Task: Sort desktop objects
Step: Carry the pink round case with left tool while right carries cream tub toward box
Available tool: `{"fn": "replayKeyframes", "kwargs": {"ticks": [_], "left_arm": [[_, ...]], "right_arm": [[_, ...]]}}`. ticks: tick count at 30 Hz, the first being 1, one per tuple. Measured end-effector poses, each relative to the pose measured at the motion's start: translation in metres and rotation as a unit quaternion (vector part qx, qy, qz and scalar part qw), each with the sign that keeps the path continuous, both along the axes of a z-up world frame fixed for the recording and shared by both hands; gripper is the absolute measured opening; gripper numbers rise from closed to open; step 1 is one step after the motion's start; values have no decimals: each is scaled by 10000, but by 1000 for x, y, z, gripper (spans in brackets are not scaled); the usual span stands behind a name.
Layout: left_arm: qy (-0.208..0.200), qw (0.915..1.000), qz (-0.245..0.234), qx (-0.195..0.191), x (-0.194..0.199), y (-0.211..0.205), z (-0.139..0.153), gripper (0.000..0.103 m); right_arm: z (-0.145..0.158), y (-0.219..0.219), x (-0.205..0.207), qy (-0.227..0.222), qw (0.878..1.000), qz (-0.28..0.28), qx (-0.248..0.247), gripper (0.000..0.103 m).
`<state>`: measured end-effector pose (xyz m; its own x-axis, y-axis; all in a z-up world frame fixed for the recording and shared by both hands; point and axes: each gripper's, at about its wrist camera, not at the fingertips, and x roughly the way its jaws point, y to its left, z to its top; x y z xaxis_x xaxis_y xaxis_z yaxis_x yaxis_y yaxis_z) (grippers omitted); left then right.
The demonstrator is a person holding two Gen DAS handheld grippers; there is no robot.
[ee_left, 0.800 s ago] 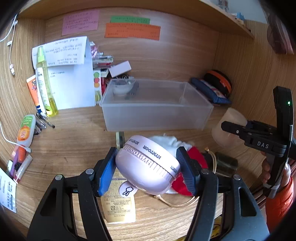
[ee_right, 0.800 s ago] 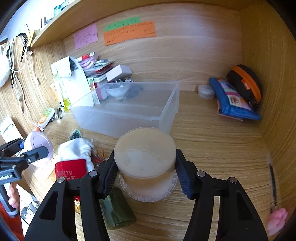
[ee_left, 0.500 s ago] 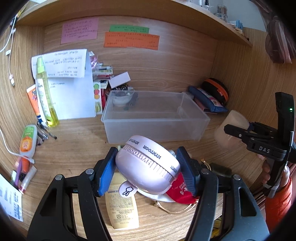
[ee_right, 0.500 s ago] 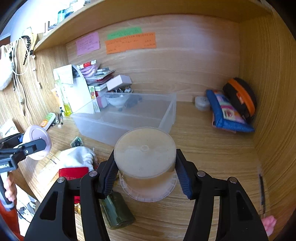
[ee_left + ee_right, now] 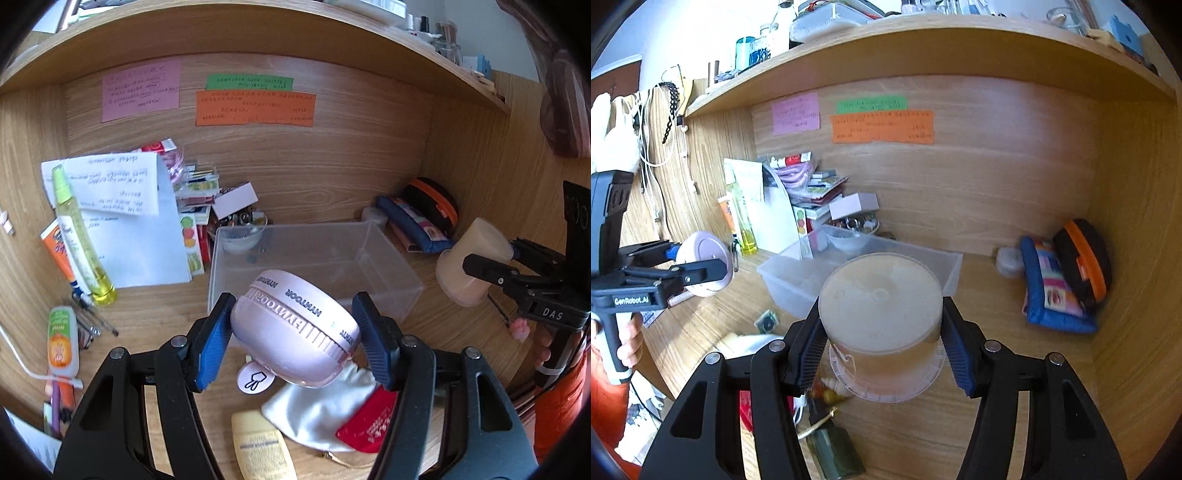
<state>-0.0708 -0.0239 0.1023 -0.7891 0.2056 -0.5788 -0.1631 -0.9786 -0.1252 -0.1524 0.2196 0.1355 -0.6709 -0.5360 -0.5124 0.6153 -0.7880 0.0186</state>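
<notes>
My left gripper (image 5: 295,341) is shut on a round pink device (image 5: 295,328) with lettering on its rim, held in the air above the desk in front of the clear plastic bin (image 5: 388,266). My right gripper (image 5: 881,345) is shut on a frosted cylindrical plastic container (image 5: 881,317), also lifted off the desk. In the left wrist view that frosted container (image 5: 469,271) hangs to the right of the bin. In the right wrist view the pink device (image 5: 705,267) shows at the left, with the bin (image 5: 798,273) behind the container. The bin holds a small bowl in its far left corner.
On the desk below lie a white pouch (image 5: 321,406), a red packet (image 5: 369,421), a cream tube (image 5: 262,450) and a dark green jar (image 5: 834,454). A yellow bottle (image 5: 79,236), papers and tubes stand at the left. A blue pouch (image 5: 1052,291) and black-orange case (image 5: 1082,258) lie at the right wall.
Both grippers have risen with their loads; the desk and the bin sit lower and farther away in both views, and the upper shelf has come into sight.
</notes>
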Motion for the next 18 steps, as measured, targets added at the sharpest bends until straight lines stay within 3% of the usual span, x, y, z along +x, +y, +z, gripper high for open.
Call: {"fn": "replayKeyframes", "kwargs": {"ticks": [7,10,18], "left_arm": [[-35,10000,21,-28,-28,-5,12,64],[-39,9997,48,-230,-44,-2,16,64],[-414,9983,104,-391,-98,-2,1,64]], "right_arm": [[12,-9,-22,-4,10000,83,9,54],[14,-15,-33,-5,9999,117,82,54],[5,-40,-68,-172,9989,272,328,54]]}}
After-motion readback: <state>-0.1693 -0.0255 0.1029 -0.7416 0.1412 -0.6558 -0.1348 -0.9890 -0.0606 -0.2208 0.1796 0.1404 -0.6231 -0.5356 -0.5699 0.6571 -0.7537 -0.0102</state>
